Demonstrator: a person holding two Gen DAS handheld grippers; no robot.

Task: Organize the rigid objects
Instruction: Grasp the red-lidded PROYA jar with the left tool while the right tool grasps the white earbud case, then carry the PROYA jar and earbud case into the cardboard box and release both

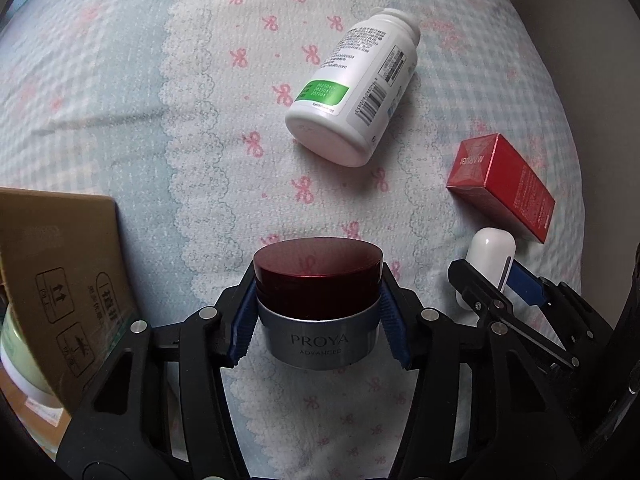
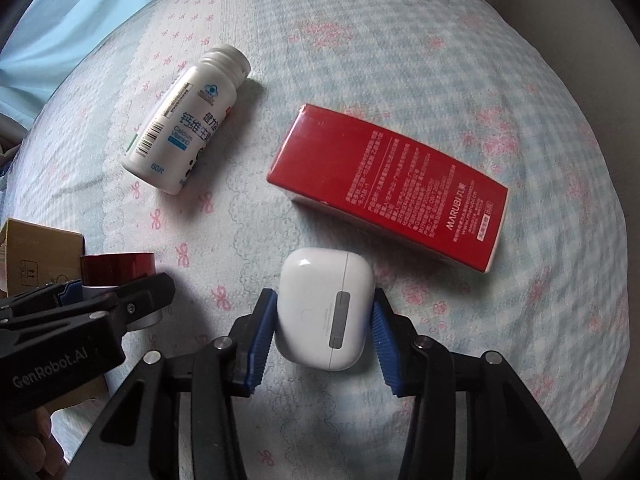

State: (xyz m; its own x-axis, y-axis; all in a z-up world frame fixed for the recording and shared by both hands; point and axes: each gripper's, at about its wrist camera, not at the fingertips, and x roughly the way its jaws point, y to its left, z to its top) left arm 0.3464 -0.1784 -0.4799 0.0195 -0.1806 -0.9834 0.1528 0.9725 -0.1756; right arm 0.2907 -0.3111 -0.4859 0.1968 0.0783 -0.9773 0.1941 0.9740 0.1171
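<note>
The fingers of the left gripper (image 1: 318, 320) are clamped on a cream jar (image 1: 318, 304) with a dark red lid and a silver base, their blue pads pressed on either side of it at the lower middle of the left wrist view. The fingers of the right gripper (image 2: 324, 320) hold a white earbud case (image 2: 326, 308) in the same way, at the lower middle of the right wrist view. Everything lies on a bed whose pale blue checked sheet (image 1: 120, 80) has pink bows and a band of white lace print; the sheet is soft and slightly creased. A light blue cloth (image 2: 80, 12) fills the upper left of the right wrist view, and a beige wall shows at the upper right. A white pill bottle (image 1: 354, 88) lies on its side, without a cap, in the upper middle of the left wrist view, well apart from both grippers. A red box (image 2: 388, 188) lies flat just beyond the earbud case, near it. A cardboard box (image 1: 60, 280) sits at the left edge, beside the left gripper.
</note>
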